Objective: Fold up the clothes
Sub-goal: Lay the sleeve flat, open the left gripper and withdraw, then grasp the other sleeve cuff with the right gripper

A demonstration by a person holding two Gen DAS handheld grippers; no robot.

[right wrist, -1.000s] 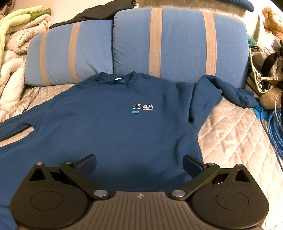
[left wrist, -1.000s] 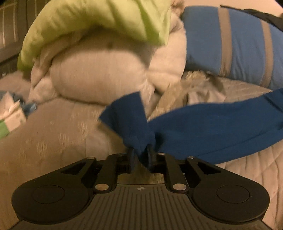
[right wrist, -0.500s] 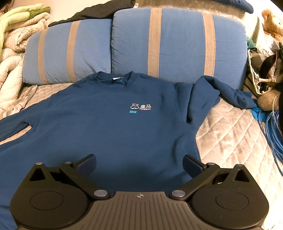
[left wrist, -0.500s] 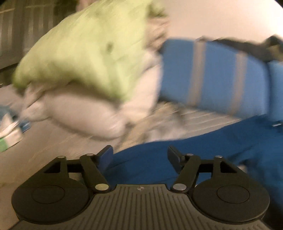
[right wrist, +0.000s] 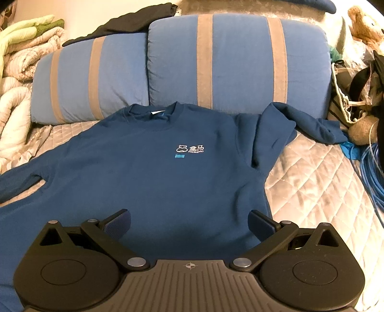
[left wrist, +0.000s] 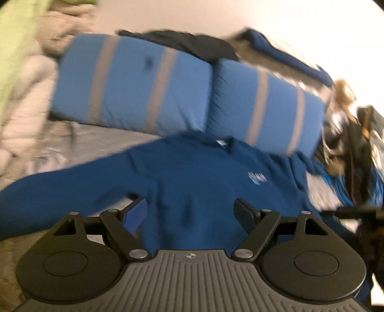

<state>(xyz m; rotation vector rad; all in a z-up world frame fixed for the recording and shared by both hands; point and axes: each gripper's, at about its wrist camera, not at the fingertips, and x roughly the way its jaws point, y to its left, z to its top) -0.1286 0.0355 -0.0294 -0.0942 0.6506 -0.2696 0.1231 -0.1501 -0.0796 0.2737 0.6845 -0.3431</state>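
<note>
The sweatshirt is deep navy with a small white-and-teal chest logo. At twelve o'clock, two pillows are mid-blue with tan stripes. The bedspread is pale beige, diamond-quilted. At ten o'clock lies lime-green and cream bedding.

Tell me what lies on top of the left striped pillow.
A black garment is draped over the top of the left striped pillow, reaching toward the wall. What is behind the pillow is hidden, and how far the garment continues cannot be seen.
</note>
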